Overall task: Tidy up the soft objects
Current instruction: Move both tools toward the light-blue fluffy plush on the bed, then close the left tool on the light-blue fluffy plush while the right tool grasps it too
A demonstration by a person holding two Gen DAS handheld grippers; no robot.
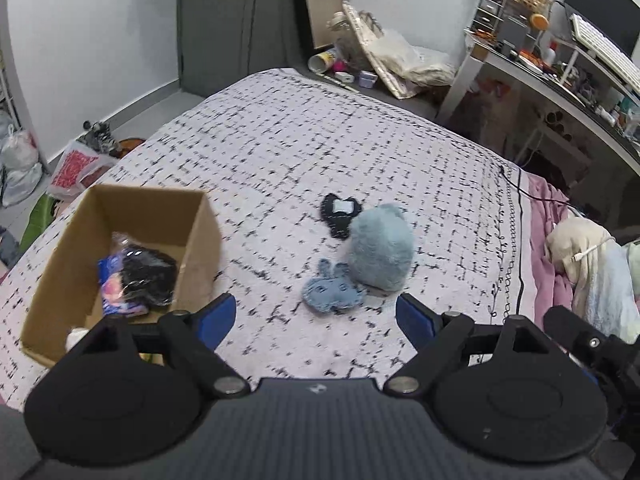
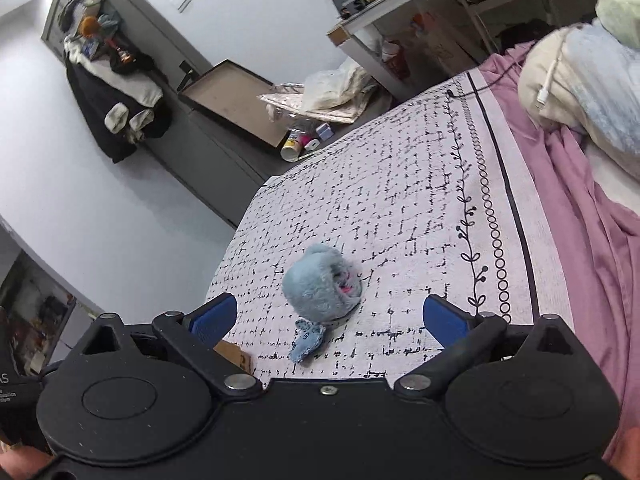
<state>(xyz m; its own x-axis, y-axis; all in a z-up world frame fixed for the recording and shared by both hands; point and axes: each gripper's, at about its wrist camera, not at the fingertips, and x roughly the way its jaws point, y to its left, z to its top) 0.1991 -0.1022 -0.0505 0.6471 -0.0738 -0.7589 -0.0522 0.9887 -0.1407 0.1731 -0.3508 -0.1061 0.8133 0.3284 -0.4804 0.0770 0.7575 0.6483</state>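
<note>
Left wrist: my left tongs point(image 1: 316, 316) agape, empty; box point(image 1: 200, 232) beside them, contents blurred; right tongs point(image 2: 330, 318) agape, box corner hidden

Plenty of bare bedspread point(image 1: 280, 152) around the toys; the cardboard box point(image 1: 120, 256) walls off the left, and the pillows point(image 2: 580, 92) crowd the right.

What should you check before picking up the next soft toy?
1. Left tongs open and empty: ok.
2. Right tongs open and empty: ok.
3. Fluffy blue toy free on the bed cover: ok.
4. Small blue toy clear of it: not ok, they touch.
5. Cardboard box has room: ok.
6. Black toy reachable: cannot tell.
</note>
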